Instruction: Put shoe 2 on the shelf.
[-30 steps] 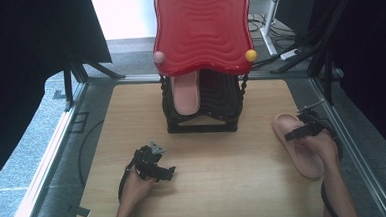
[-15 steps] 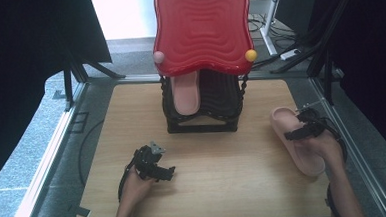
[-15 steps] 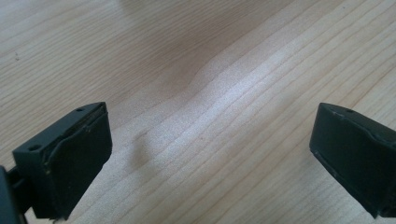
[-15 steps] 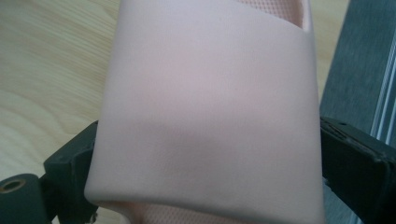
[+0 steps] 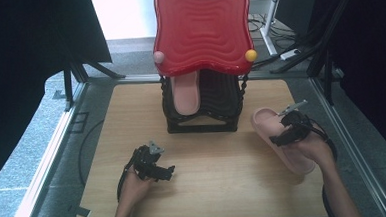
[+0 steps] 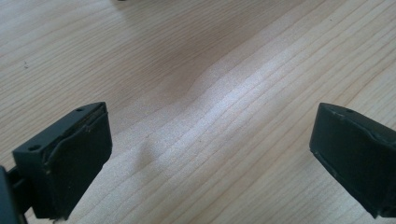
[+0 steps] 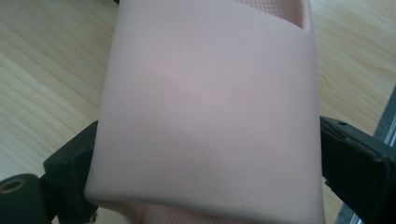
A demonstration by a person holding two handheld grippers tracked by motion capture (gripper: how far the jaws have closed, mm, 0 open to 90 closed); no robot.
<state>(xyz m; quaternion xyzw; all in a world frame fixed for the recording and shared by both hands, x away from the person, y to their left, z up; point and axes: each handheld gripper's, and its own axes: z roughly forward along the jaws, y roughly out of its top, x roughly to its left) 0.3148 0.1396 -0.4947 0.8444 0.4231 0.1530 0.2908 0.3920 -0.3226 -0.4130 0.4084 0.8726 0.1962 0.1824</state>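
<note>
A pale pink slipper (image 5: 277, 139) lies at the right of the wooden table (image 5: 210, 187), and my right gripper (image 5: 288, 131) is shut on its strap. In the right gripper view the strap (image 7: 210, 107) spans the space between both black jaws. A second pink slipper (image 5: 186, 94) rests tilted on the black rack (image 5: 203, 105) at the table's back, under a red wavy tray (image 5: 202, 28). My left gripper (image 5: 156, 165) sits low over bare wood at the front left. Its jaws stand wide apart in the left gripper view, with nothing between the fingertips (image 6: 70, 158).
The red tray leans upright on top of the rack, with a pink knob (image 5: 159, 56) and a yellow knob (image 5: 251, 55) at its lower corners. Metal rails (image 5: 57, 140) frame the table. Cables (image 5: 298, 48) and stand legs lie on the floor behind.
My right gripper has shifted the slipper a little leftward and toward the rack. The left gripper has stayed in place.
</note>
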